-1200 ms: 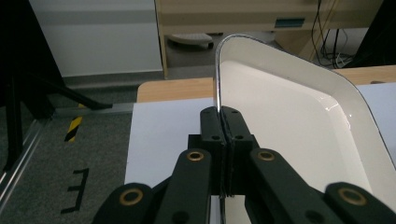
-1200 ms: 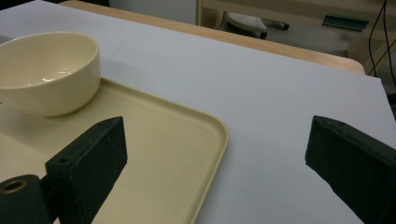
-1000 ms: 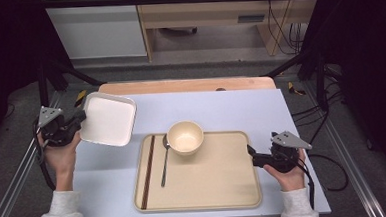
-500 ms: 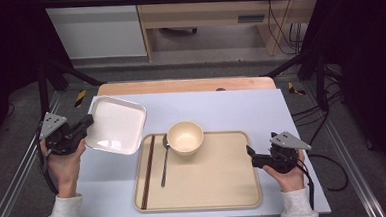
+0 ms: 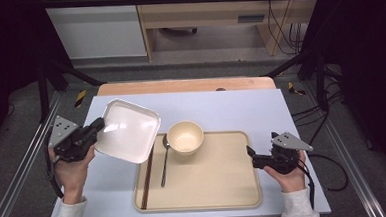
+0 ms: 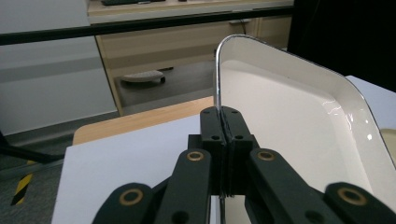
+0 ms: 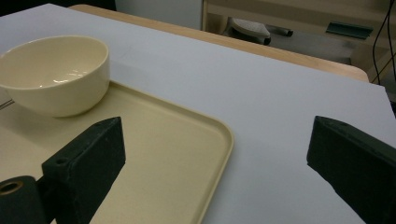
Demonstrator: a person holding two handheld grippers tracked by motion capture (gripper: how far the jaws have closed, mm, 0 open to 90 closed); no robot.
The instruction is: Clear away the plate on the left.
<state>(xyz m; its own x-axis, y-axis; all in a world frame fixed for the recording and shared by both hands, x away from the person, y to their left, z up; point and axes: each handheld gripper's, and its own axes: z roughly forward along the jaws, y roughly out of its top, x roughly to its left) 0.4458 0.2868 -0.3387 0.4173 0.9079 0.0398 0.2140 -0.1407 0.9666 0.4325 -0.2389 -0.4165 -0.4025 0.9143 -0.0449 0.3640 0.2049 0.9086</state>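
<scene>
Pinched hard together, the left gripper's (image 5: 96, 129) black fingers (image 6: 212, 135) clamp the thin rim of the white square plate (image 5: 127, 129), which hangs tilted in the air over the left part of the white table (image 5: 231, 106), its far corner reaching above the near-left corner of the tan tray (image 5: 225, 179). Over at the tray's right edge the right gripper (image 5: 251, 154) rests low with its fingers (image 7: 86, 158) spread wide and nothing between them. Judging by the gloss on it, the plate is stiff, light and slick, melamine or glazed ware, so a grip on one edge alone leaves it free to swing or slide out; the hold is best kept deep over the upturned rim, near the middle of a side, and a knock on landing could chip it. The tray is the largest thing nearby and already carries a cream bowl (image 5: 185, 137) at its upper left, a spoon (image 5: 164, 160) lying just beside the bowl, and dark chopsticks (image 5: 147, 177) along the left edge. These three crowd the tray's left side directly under the plate's path, so the open tan area to the right of the bowl looks like the freer place to set it down
</scene>
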